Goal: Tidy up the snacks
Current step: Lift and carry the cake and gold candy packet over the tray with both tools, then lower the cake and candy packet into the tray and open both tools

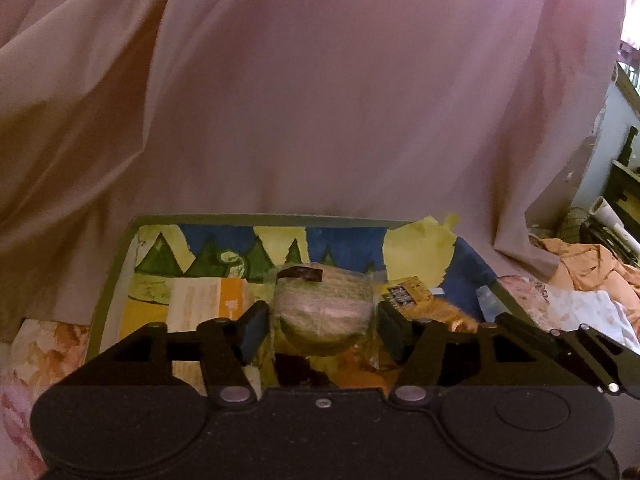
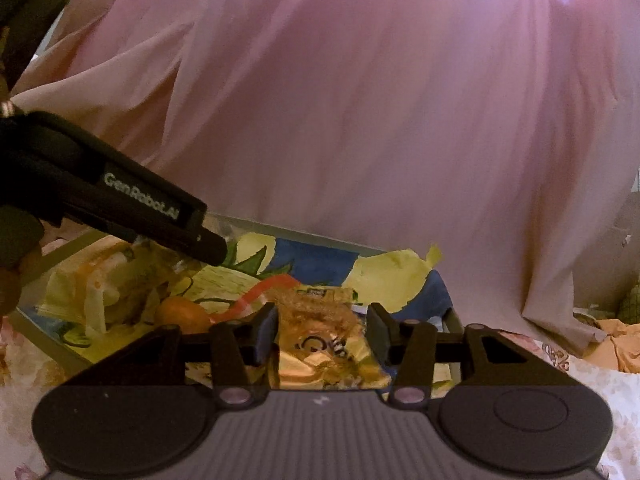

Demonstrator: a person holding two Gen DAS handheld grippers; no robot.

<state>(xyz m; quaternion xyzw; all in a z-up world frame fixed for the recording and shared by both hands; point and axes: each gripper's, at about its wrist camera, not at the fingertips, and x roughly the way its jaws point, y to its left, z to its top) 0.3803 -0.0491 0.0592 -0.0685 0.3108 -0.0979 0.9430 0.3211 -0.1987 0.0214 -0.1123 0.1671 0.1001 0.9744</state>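
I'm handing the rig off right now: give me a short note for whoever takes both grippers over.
Left gripper: jaws straddle the round pale snack in a clear wrapper, pads standing just off its sides; not gripped.
Right gripper: jaws straddle the golden crinkled snack packet, gaps on both sides; not gripped.
Both snacks lie inside the green-rimmed tray with a blue and yellow picture lining, beside an orange and white carton.
Done: these two look placed in the tray.
Left: back both grippers out; whether more snacks remain outside the tray cannot be seen.
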